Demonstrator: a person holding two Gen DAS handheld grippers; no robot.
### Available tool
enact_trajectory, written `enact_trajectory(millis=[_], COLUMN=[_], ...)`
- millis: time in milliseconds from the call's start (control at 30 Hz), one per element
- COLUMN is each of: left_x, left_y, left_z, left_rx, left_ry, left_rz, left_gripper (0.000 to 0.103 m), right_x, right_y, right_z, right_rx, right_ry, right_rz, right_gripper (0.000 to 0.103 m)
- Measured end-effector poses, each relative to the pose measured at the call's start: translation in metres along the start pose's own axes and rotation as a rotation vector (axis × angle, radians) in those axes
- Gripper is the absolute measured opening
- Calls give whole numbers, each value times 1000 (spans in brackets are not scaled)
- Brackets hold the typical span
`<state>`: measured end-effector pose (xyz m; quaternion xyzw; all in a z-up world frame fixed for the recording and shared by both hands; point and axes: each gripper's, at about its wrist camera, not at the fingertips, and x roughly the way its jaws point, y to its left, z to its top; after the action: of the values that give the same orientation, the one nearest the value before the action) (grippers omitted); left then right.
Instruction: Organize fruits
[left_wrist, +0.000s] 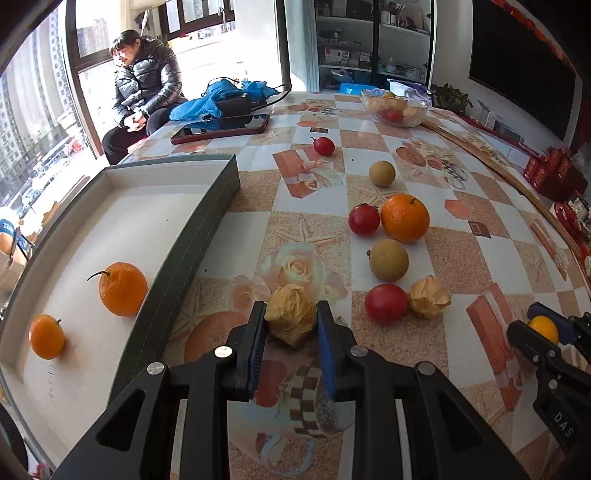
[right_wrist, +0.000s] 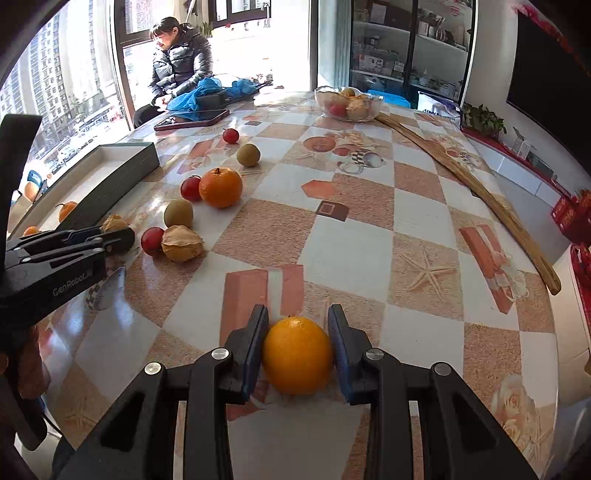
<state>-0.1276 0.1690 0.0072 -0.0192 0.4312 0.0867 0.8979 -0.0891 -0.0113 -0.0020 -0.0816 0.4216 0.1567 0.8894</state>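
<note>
The left gripper (left_wrist: 290, 325) is clenched on a papery husked fruit (left_wrist: 291, 319) resting on the table (left_wrist: 480, 258), just beside the grey tray (left_wrist: 207, 221). The right gripper (right_wrist: 298, 345) grasps a small orange (right_wrist: 297, 355), its pads against both sides. The tray holds 2 oranges (left_wrist: 122, 289); 7 more fruits lie loose between the 2 grippers, and a glass bowl (right_wrist: 349, 103) stands at the far edge. Lifting well probably means rising straight, keeping only light pressure on the husk, which looks easily crushed, then clearing the tray wall before letting go inside, away from the oranges.
</note>
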Motion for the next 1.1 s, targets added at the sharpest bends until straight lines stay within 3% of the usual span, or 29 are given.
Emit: enact_trajectory(millis=[200, 1100], left_x=[0, -1], left_y=[4, 4], left_z=[-3, -5], left_rx=[-33, -32], left_ry=[-31, -47], left_rz=[-21, -21], left_gripper=[29, 29], right_x=[-4, -6], right_y=[-25, -27], right_z=[-5, -8], right_rx=[56, 67], right_ry=[-26, -35], right_rz=[-18, -22], right_gripper=[35, 36])
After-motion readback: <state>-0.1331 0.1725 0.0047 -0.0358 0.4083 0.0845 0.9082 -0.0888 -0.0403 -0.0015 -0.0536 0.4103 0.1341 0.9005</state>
